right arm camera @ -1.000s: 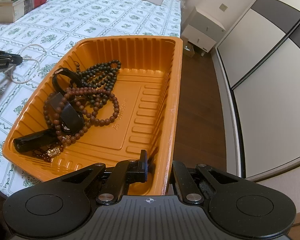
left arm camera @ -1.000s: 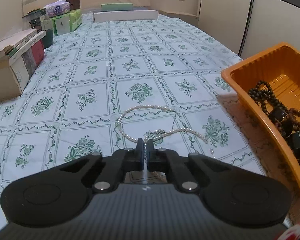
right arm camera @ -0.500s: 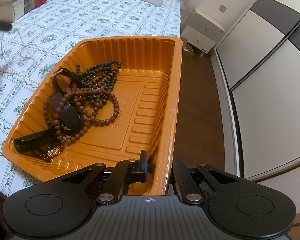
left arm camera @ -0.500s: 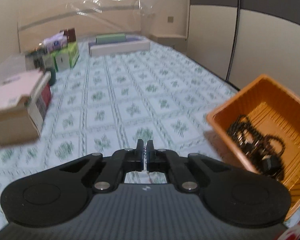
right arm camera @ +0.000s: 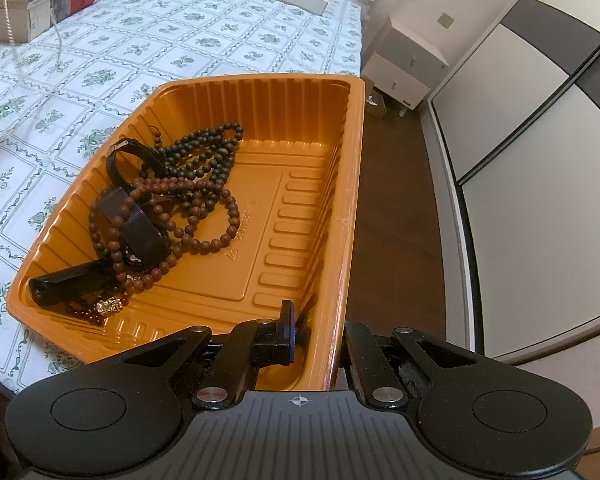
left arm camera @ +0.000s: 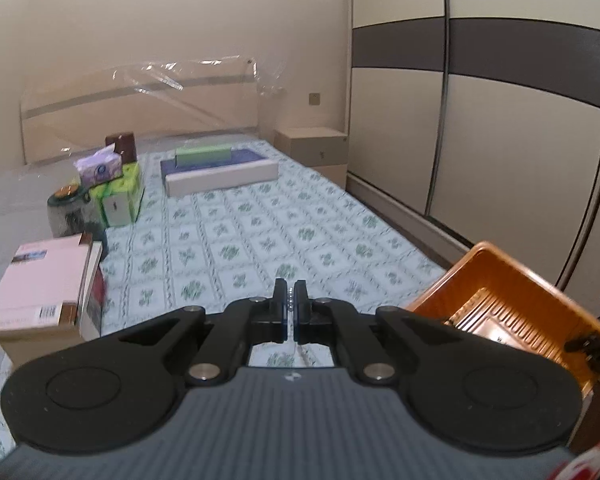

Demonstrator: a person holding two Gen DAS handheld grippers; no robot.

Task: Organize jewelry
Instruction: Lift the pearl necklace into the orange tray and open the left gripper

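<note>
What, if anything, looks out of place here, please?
The orange tray juts past the bed edge over the floor, with the right gripper on its rim. The pearl necklace dangles from the left gripper.

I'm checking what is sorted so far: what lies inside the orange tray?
In the orange tray: dark beads, brown beads, black straps, a black bar and a gold charm. Anything beneath the pile is hidden.
</note>
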